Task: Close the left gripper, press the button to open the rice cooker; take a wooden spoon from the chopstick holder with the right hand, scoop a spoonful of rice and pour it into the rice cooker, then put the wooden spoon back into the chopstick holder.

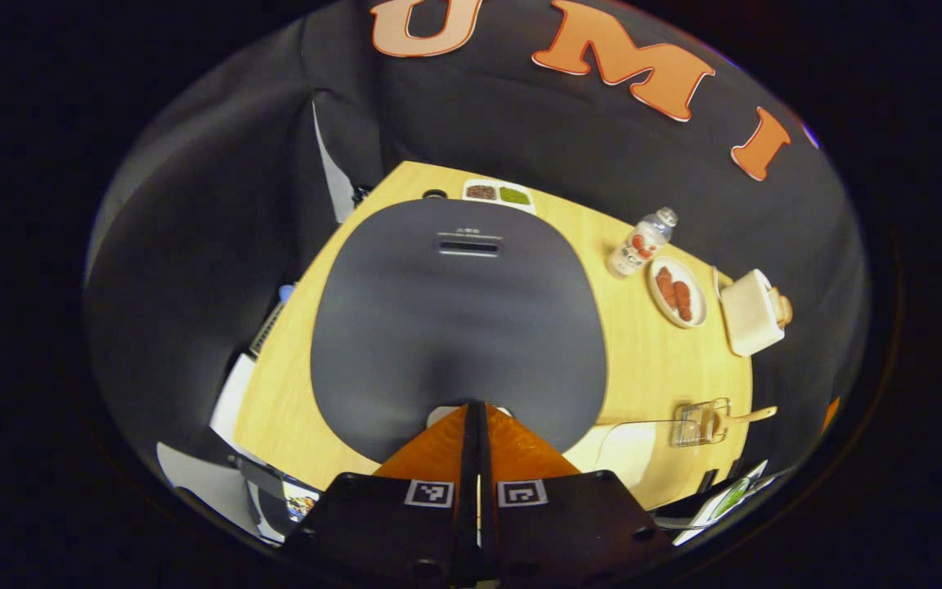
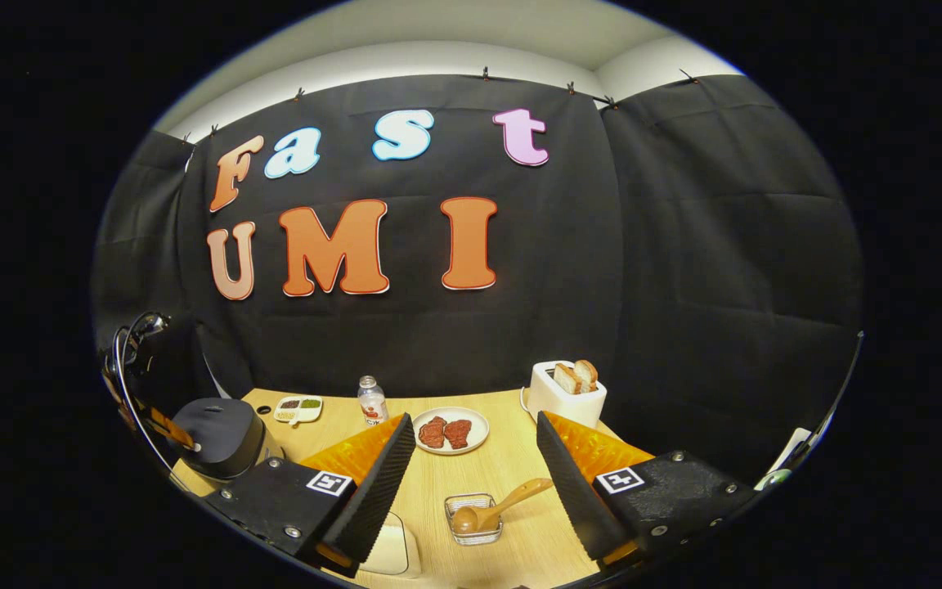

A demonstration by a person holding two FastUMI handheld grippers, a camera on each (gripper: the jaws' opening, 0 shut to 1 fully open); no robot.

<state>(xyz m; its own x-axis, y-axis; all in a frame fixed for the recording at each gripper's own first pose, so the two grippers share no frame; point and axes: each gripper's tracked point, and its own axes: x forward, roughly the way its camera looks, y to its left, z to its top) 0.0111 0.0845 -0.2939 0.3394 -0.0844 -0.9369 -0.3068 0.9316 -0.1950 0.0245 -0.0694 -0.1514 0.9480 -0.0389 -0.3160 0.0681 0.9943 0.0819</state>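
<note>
The rice cooker stands directly under my left gripper, its dark lid down. That gripper is shut with nothing between its fingers, and its tips rest at the lid's near edge over a small pale button. In the right gripper view the rice cooker stands far left with the left gripper over it. A wooden spoon lies tilted in the small clear chopstick holder, just below and ahead of my right gripper, which is open and holds nothing. The holder sits near the table's right edge.
On the wooden table are a plate of meat, a small bottle, a white toaster with bread, and a seasoning tray at the back. A white container lies near the right gripper's left finger.
</note>
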